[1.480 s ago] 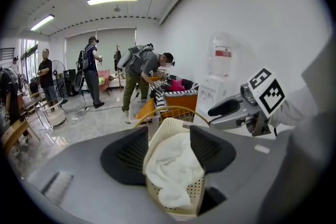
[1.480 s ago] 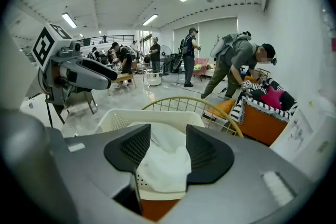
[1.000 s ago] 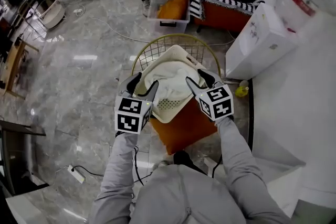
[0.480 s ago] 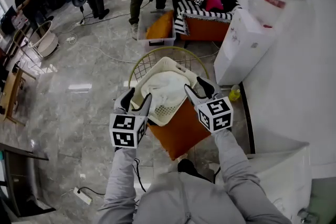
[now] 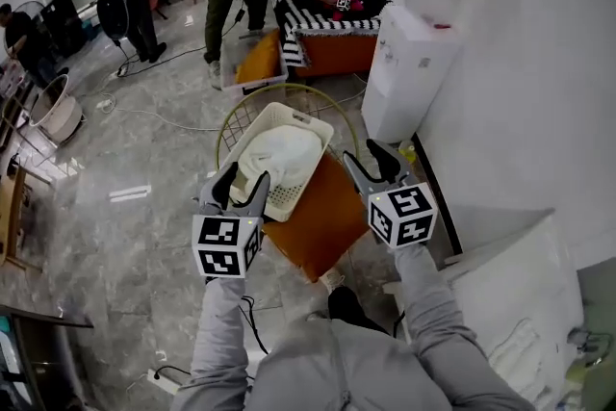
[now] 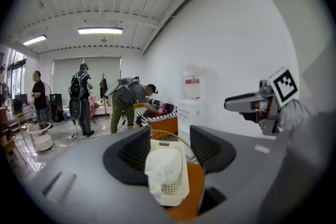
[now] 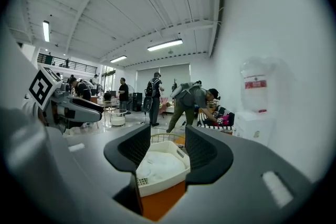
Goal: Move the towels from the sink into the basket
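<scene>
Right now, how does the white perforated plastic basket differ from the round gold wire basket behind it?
The white plastic basket is rectangular with perforated walls; the gold wire basket is round and open-meshed. The white one holds a white towel and sits on an orange block; the wire one stands behind it. Both are open-topped.

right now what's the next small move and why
Probably swing both claws toward the sink at the lower right for another towel: the left claw and right claw stand open and empty, and a white towel already lies in the basket.
</scene>
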`<action>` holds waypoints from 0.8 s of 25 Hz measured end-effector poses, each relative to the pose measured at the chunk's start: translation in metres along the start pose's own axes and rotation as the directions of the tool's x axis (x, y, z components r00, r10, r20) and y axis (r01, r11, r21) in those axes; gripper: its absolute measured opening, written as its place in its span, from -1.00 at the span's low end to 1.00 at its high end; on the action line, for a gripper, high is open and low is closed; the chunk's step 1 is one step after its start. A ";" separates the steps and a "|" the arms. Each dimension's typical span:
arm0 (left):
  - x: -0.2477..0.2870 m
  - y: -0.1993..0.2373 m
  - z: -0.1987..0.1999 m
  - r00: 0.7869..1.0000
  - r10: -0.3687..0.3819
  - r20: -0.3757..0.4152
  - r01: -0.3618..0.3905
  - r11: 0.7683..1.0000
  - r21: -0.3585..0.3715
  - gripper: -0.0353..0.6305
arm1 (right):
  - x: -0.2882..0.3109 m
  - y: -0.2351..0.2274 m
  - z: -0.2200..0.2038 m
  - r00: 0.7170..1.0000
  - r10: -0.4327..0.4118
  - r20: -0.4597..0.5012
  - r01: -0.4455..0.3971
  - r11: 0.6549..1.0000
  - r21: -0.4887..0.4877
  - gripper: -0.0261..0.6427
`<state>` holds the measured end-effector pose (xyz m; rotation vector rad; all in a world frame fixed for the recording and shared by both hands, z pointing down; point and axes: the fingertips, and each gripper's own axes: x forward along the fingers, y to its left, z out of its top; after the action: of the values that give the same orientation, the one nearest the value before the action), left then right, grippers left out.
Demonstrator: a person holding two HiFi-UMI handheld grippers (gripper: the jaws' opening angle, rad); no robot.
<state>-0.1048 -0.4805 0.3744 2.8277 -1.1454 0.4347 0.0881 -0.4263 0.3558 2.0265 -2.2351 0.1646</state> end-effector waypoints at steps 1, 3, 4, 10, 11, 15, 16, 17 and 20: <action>-0.003 -0.004 0.002 1.000 -0.014 0.008 0.014 1.000 0.005 -0.08 | -0.010 -0.001 0.002 1.000 -0.021 0.009 0.021 1.000 0.009 -0.31; -0.007 -0.015 0.008 0.999 -0.048 0.023 0.047 0.999 0.018 -0.07 | -0.031 -0.005 0.005 0.998 -0.063 0.025 0.063 0.998 0.022 -0.31; -0.007 -0.021 0.011 0.997 -0.066 0.032 0.065 0.997 0.027 -0.08 | -0.041 -0.008 0.008 0.996 -0.086 0.035 0.086 0.996 0.023 -0.31; 0.006 -0.072 0.026 0.981 -0.185 0.059 0.180 0.981 0.073 -0.08 | -0.099 -0.034 0.014 0.973 -0.217 0.073 0.216 0.976 0.028 -0.31; 0.008 -0.084 0.029 0.975 -0.213 0.059 0.207 0.975 0.083 -0.08 | -0.110 -0.039 0.015 0.967 -0.242 0.077 0.240 0.970 0.033 -0.31; 0.015 -0.134 0.047 0.943 -0.322 0.079 0.311 0.942 0.128 -0.08 | -0.157 -0.062 0.021 0.934 -0.342 0.099 0.339 0.939 0.053 -0.31; 0.017 -0.146 0.051 0.936 -0.342 0.086 0.330 0.935 0.133 -0.08 | -0.168 -0.068 0.021 0.926 -0.362 0.104 0.358 0.932 0.053 -0.31; 0.019 -0.159 0.054 0.927 -0.365 0.091 0.351 0.926 0.137 -0.08 | -0.181 -0.074 0.020 0.916 -0.387 0.106 0.383 0.922 0.052 -0.31; 0.028 -0.207 0.063 0.891 -0.443 0.099 0.427 0.892 0.150 -0.08 | -0.231 -0.092 0.014 0.873 -0.477 0.100 0.475 0.879 0.045 -0.31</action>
<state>0.0718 -0.3601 0.3323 3.1341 -0.4715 0.2965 0.2013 -0.2106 0.3044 2.5761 -1.7082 0.0265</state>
